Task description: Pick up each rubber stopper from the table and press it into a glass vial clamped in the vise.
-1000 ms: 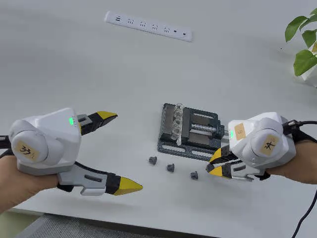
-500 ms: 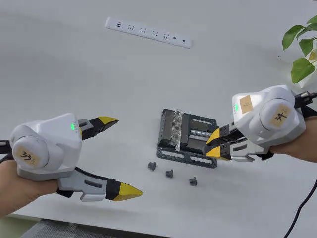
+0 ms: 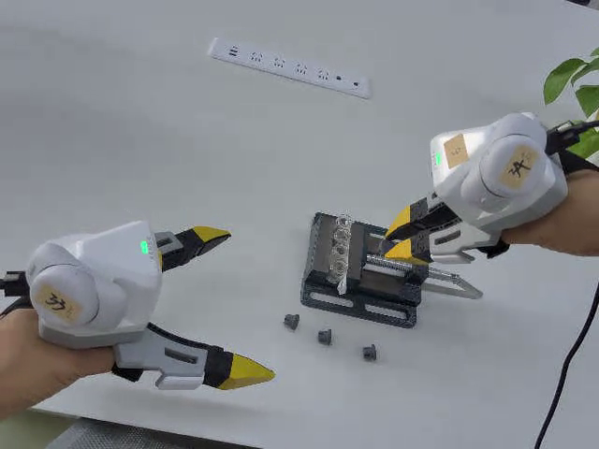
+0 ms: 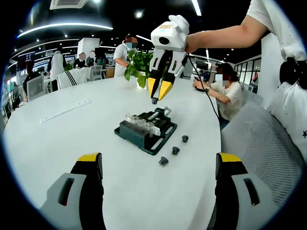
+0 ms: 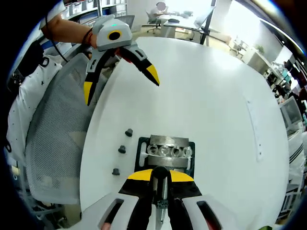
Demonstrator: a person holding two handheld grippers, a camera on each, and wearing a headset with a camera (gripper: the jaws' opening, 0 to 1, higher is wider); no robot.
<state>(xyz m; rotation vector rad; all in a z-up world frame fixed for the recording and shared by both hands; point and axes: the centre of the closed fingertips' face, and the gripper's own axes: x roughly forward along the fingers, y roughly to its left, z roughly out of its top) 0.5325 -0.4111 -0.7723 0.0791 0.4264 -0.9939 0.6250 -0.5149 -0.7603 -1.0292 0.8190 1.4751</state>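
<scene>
My left tool [image 3: 245, 305] hangs with jaws wide apart over the surface's [image 3: 140, 140] front-left edge. Three rubber stoppers [image 3: 325, 336] lie in a row near the front edge, just before the vise [image 3: 360, 304] holding the glass vials [image 3: 342, 248]. My right tool [image 3: 401, 238] has its jaws together, above the vise's right side.

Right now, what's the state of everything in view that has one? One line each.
left gripper: open wide, empty.
right gripper: jaws nearly together, empty, above the vise.
vise: closed on the vials.
glass vials: clamped in a row, no stoppers in.
rubber stoppers: three, loose on the table.
power strip: nothing plugged in.
</scene>
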